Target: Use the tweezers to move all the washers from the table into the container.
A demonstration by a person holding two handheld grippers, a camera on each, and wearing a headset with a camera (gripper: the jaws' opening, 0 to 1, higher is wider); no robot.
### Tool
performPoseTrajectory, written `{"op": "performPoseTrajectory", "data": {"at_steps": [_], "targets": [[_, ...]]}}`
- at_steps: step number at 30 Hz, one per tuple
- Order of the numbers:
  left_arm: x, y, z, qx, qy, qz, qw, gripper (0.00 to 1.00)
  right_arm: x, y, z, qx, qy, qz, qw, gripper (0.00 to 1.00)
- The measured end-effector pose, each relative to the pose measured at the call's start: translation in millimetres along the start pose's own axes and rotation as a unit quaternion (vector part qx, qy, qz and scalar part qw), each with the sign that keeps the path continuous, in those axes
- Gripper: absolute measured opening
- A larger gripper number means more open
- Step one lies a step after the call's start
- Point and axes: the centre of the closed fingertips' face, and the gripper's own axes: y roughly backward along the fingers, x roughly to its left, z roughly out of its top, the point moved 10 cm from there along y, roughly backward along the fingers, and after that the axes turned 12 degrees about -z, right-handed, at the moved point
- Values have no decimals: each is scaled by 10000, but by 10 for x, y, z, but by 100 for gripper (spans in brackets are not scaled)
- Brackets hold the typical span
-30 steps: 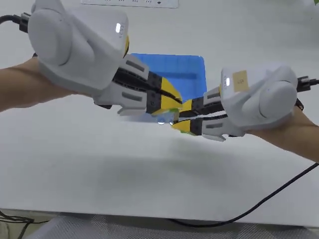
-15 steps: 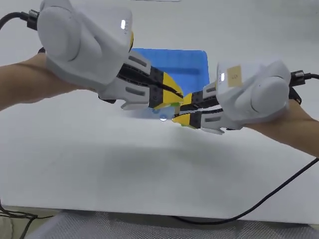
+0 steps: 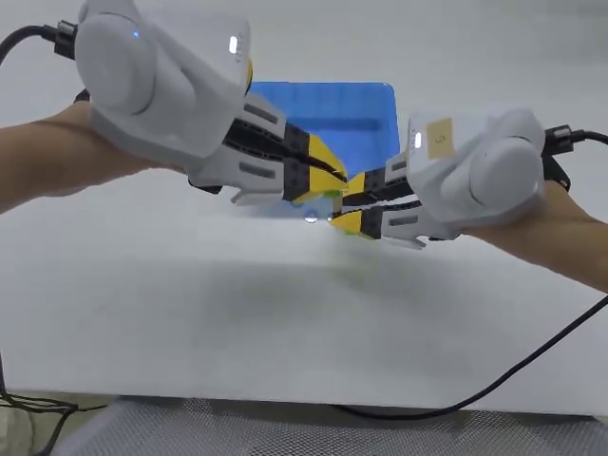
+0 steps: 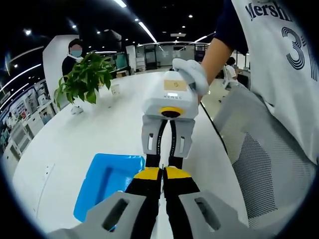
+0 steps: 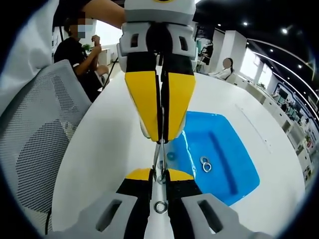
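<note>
Right gripper view: tweezers (image 5: 160, 158) are clamped in the closed left gripper (image 5: 160, 139). Their tips are flanked by the narrowed right gripper (image 5: 160, 175), likely for squeezing onto a washer (image 5: 160, 206).

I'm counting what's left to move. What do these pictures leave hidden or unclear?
- Head view: the left gripper and right gripper cover the container's near edge and most of the tweezers.
- Right gripper view: the left gripper blocks part of the container, so washers inside can't be totalled.
- Same view: whether the right gripper pinches the tweezers is unclear.
</note>
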Motion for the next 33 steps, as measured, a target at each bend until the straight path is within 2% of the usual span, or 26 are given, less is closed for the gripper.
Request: {"op": "performPoseTrajectory", "data": {"at_steps": [22,33], "targets": [[35,-8,-2,-51,128,-11,9999,5,3,6,11,86,-173,89,9998,10],[-46,27,19,66,166,-181,9997,5,80,9,75,79,-114,245,9996,9]]}}
